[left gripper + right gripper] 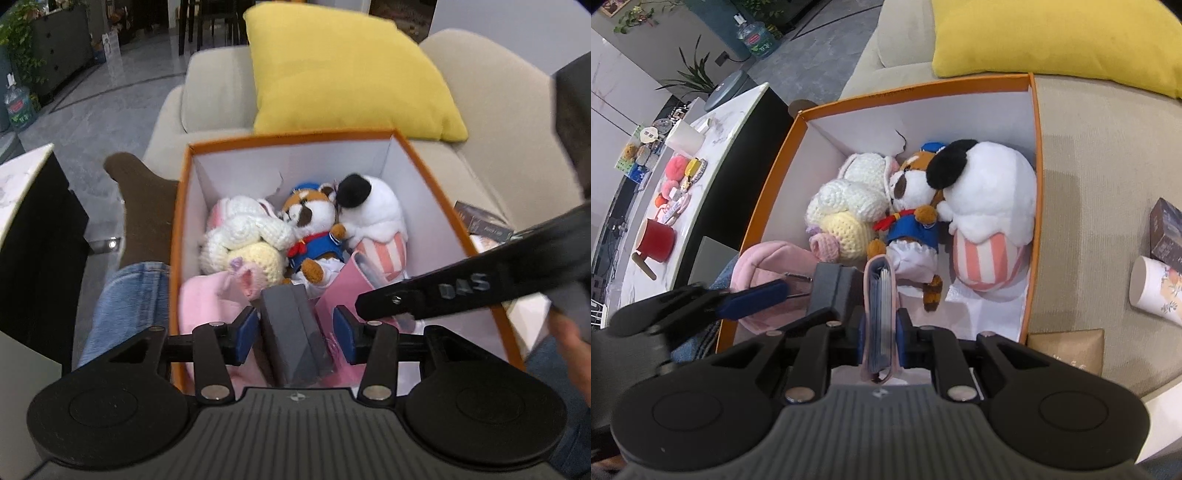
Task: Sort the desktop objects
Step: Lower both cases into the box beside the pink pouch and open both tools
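While the right claw (881, 341) grips a pink card holder (880, 317) upright over the orange box's (177, 229) near edge, the left claw (295, 332) stands open, its pads clear of a grey box (291, 332) inside.

Orange box (421, 155), yellow cushion (347, 70), pink-striped plush (986, 254)

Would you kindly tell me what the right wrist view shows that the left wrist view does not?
Only the right wrist view: the marble counter with a red pot, and a floral cup.
Only the left wrist view: a denim-clad leg.
Both: the orange box of plush toys, the yellow pillow, a grey box and a pink card binder.
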`<state>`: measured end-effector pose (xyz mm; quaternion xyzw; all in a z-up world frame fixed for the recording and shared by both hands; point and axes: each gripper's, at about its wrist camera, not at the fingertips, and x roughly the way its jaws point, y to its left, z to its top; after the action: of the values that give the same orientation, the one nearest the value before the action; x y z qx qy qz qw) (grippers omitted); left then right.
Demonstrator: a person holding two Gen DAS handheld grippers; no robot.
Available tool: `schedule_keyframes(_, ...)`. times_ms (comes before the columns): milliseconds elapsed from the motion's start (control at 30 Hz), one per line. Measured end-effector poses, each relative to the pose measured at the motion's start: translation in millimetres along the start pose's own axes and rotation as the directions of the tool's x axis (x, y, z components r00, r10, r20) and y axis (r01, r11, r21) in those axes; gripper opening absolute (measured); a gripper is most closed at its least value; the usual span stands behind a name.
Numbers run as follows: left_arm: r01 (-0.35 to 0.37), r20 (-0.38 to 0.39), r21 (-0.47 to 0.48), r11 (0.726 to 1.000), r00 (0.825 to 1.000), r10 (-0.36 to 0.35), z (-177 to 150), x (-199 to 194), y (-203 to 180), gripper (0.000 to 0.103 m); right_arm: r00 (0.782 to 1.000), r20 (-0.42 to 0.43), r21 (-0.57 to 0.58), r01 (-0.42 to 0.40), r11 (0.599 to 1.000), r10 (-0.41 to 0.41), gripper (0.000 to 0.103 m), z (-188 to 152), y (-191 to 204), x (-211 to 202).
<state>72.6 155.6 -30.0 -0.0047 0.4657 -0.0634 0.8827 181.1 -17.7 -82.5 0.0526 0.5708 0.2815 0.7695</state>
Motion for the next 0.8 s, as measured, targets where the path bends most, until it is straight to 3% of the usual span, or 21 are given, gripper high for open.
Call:
schedule_keyframes(133,-0.004,0.037,0.009,1.000,0.999,0.004,-9,-24,7,0.053,1.000,0.011,-0.020,0.021,1.000,-0.020,0.019,1,12,1)
schedule_keyframes(267,-0.056,0.060,0.062,0.997,0.997,0.052,-20,-31,5,0.053,1.000,0.026,-0.039,0.013,0.999,-0.012,0.021,3,27,5)
schedule_keyframes(533,-0.093,0.059,0.200,0.975,0.995,0.083,-37,-9,-9,0.053,0.998,0.015,-0.073,-0.056,0.996,0.057,0.029,-3,32,11)
schedule_keyframes(800,-0.103,0.045,0.199,0.975,0.994,0.096,-44,6,-7,0.047,0.995,0.007,-0.150,-0.096,0.984,0.098,0.036,-7,33,5)
